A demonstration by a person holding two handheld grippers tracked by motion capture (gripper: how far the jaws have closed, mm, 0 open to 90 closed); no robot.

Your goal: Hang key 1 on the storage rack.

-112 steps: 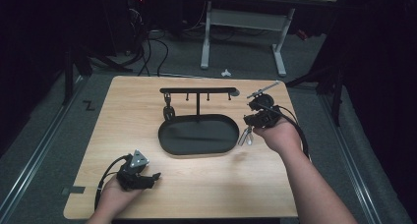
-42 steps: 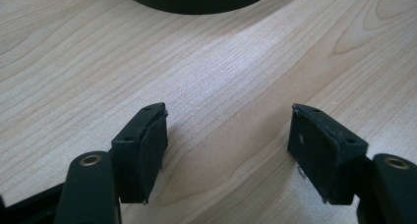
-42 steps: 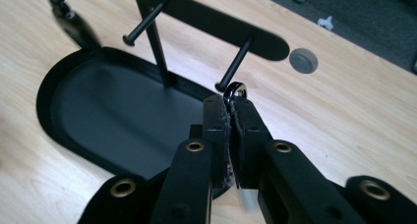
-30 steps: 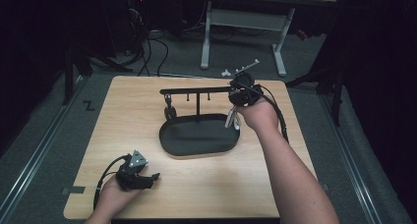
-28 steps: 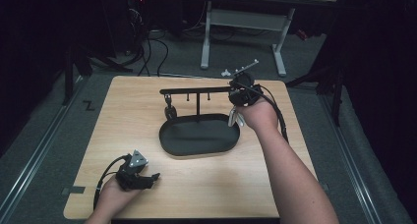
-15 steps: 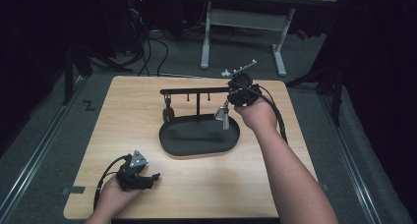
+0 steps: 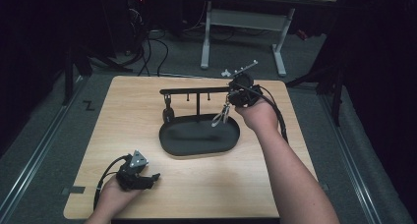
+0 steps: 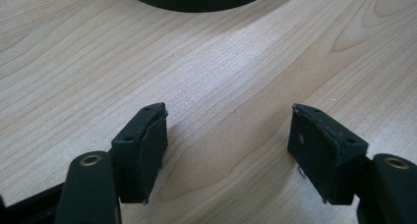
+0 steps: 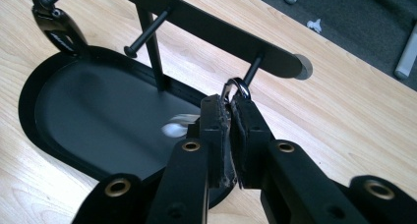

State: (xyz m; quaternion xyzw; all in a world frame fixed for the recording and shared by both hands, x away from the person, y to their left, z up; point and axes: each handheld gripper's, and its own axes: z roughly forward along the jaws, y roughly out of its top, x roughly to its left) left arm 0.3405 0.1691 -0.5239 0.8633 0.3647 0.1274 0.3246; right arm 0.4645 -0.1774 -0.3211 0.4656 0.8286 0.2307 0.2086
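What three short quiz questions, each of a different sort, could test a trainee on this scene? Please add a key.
1. True or false: the left gripper is open and holds nothing.
2. What does the right gripper clamp? A) a metal ring B) a cup C) a cable
3. Fill in: the ring is at a peg of the black ______ that rises from the oval tray.

Key: 1 true; 2 A; 3 rack. An item with a ring already hangs at the rack's other end.
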